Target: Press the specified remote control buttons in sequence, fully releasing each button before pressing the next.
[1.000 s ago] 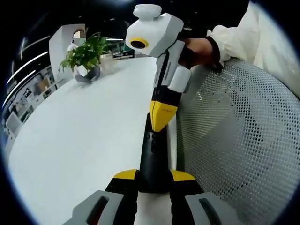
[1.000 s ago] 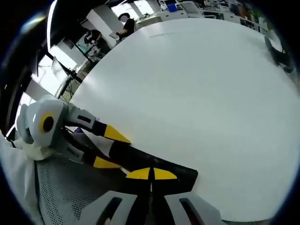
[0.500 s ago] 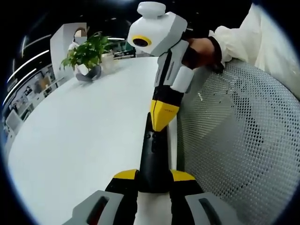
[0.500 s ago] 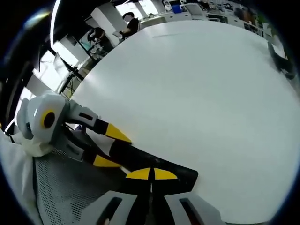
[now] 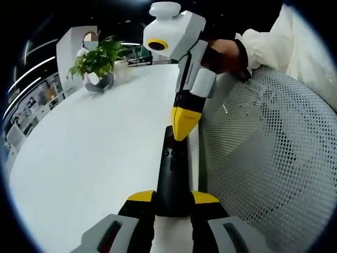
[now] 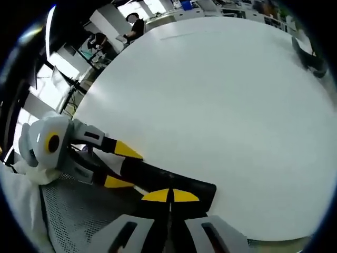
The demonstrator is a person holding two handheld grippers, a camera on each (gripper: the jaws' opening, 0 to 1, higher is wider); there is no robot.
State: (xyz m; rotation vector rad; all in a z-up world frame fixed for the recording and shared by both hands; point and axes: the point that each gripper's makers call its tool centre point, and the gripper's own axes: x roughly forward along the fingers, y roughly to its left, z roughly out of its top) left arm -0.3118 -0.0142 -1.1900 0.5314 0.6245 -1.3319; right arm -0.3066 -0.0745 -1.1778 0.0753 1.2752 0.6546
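The left hand-held gripper [image 5: 172, 203] pinches the remote control [image 5: 172, 168], steadying it over the surface [image 5: 95, 147]. The right hand-held gripper [image 5: 183, 126], tips pressed together, points down at its buttons, likely to poke one.

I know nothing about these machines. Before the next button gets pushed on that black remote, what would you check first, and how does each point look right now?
1. Remote held firmly: ok, the left gripper is shut on its near end.
2. Right gripper closed to a single tip: ok.
3. Tip fully off the buttons: cannot tell; it sits at the remote's far end.
4. Remote visible in both views: ok.
5. Remote over the white table, beside the mesh chair: ok.
6. Potted plant far from the work: ok.
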